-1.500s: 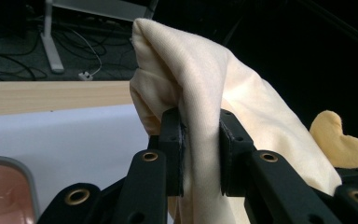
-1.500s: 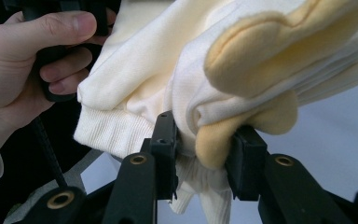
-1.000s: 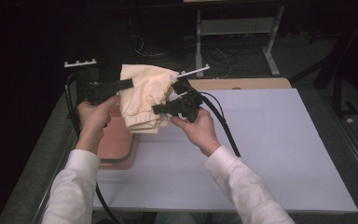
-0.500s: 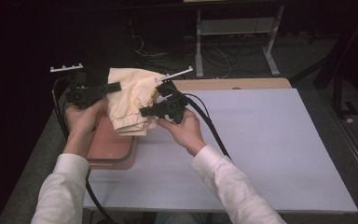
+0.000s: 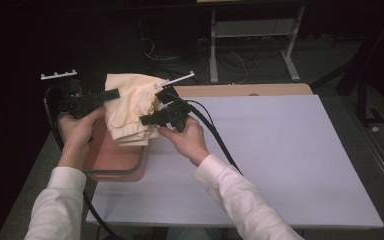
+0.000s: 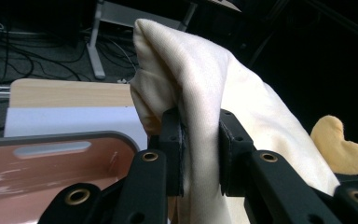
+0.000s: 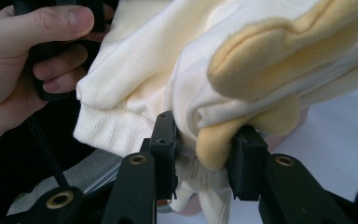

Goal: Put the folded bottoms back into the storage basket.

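Here the left gripper (image 6: 200, 149) has its two black jaws pinched nearly together on a thick fold of a cream sweatshirt (image 6: 223, 93), the cloth rising between the pads and draping over to the right. The right gripper (image 7: 203, 154) is clamped on the same garment lower down, its jaws squeezing a bunched roll where smooth cream knit meets a fuzzy, deeper yellow fleece lining.

In the high view the left gripper (image 5: 111, 95) holds the sweatshirt (image 5: 130, 107) from the left and the right gripper (image 5: 147, 119) from the right, so the garment hangs in a crumpled bundle above the far end of a reddish-brown plastic bin (image 5: 112, 160) at the table's left edge. A ribbed cuff or hem shows along the bundle's lower edge. The bin has a glossy inner wall, rounded corners and a dark rim.

Beneath lies a pale lavender mat (image 5: 280, 160) over a light wooden tabletop (image 5: 240, 90). The left hand (image 5: 77, 132) and right hand (image 5: 187, 140) emerge from white sleeves.

The garment's overall shape is hard to read, and whether its lowest folds touch the bin cannot be told.
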A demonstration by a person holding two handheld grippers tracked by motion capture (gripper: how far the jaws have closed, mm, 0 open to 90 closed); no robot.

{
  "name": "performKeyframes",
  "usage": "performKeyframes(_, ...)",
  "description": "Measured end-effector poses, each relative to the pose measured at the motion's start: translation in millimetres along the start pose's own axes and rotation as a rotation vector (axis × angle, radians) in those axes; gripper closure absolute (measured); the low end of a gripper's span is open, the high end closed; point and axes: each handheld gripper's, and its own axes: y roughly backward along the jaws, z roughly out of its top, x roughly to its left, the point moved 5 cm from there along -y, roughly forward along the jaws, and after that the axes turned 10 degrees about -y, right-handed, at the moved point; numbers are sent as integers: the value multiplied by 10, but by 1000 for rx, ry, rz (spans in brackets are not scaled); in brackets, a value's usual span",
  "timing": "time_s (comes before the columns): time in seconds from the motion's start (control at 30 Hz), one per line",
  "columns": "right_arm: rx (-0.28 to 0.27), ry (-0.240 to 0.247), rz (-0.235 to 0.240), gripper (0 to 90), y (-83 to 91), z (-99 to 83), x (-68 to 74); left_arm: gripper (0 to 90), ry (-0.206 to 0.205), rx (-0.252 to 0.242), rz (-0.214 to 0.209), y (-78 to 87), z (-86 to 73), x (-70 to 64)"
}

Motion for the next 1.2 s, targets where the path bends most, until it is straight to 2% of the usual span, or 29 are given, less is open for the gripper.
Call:
performKeyframes(0.33, 14, 15, 4, 663, -168, 22, 74, 743, 1, -3, 22, 94, -38, 122)
performKeyframes(0.67, 31, 17, 15, 663, -359, 3, 118, 744, 16, -2, 46, 180, -144, 287)
performKeyframes(1.2, 61, 12, 29, 663, -653, -103, 110, 744, 39, 18, 70, 207, -344, 481)
